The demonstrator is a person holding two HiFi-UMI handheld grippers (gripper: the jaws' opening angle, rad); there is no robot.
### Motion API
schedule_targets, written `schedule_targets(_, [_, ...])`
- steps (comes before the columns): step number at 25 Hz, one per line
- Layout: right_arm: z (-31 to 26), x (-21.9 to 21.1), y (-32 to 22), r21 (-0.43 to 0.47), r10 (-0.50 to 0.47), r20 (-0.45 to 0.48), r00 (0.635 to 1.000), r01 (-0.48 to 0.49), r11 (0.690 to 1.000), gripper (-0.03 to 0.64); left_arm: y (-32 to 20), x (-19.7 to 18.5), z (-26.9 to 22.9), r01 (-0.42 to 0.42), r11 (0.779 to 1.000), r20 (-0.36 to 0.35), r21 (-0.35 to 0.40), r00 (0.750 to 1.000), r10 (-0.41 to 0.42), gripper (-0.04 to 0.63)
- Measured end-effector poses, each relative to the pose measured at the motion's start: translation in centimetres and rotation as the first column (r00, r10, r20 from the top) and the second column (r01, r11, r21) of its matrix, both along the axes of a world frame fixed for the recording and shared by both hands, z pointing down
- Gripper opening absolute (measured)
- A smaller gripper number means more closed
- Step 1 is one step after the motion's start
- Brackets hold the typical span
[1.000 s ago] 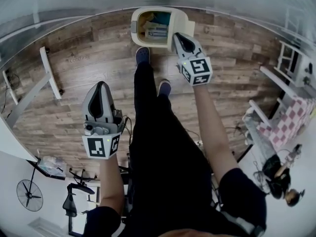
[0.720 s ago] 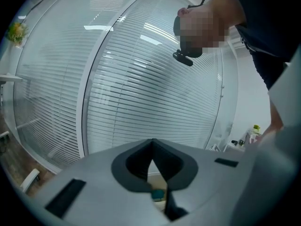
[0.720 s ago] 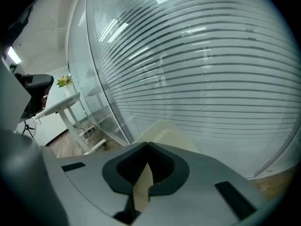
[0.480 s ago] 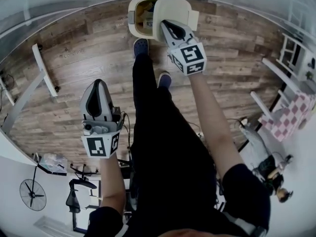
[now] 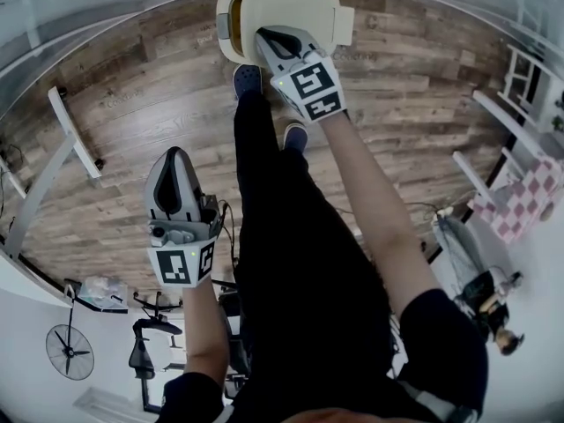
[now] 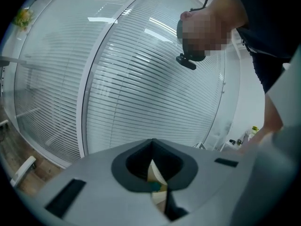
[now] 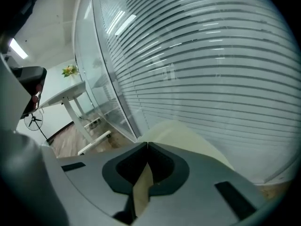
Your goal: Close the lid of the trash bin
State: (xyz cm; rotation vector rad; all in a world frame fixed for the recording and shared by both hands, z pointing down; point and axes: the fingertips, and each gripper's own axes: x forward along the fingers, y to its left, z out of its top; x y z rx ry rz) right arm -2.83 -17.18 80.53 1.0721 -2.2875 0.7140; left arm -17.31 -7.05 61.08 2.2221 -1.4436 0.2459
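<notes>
Lid [image 5: 304, 7] lies just beneath the right gripper's [image 5: 271, 40] closed jaws

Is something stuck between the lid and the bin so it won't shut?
Nothing I can see. The right gripper rests on the lid, almost down on the trash bin; only a thin gap shows at its left, with nothing poking out.
</notes>
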Motion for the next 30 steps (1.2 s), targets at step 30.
schedule_targets(30, [10.1,-2.8,-0.5,-0.239,-0.104,-0.139,0.985,0.069,0.969,0.003,0.9,-2.4,2.2,0.041,0.998,0.013,-0.044,0.999,-0.04,0.006])
